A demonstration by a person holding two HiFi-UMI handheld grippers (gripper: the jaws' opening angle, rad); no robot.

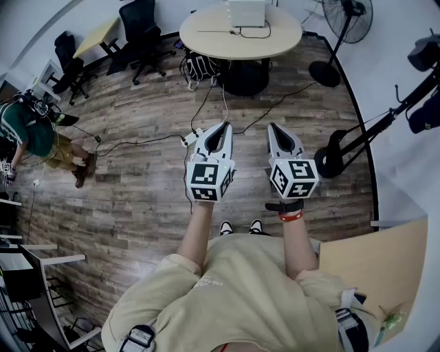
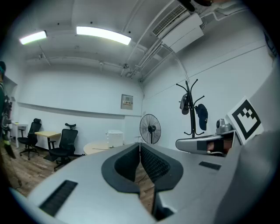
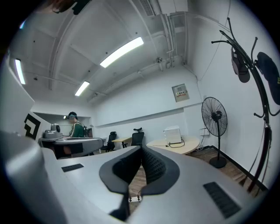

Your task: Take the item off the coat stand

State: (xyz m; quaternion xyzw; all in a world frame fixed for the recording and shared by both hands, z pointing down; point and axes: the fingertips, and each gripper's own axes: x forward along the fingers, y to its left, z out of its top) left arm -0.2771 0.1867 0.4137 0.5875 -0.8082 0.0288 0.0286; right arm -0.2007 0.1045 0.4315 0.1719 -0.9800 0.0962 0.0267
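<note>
Ready, coat stand (image 2: 190,127) to our right
We hold left gripper (image 1: 221,127) and right gripper (image 1: 273,128) level, jaws together, empty: the cap (image 2: 201,117) hangs well apart

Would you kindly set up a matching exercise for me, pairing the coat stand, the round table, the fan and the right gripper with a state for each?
Things:
1. coat stand
2. round table
3. fan
4. right gripper

States:
A. jaws shut, nothing between them
B. round wire head on a pole
C. bears a white box
D. has a dark cap hanging on it

Pairs: 1-D, 2-C, 3-B, 4-A
</note>
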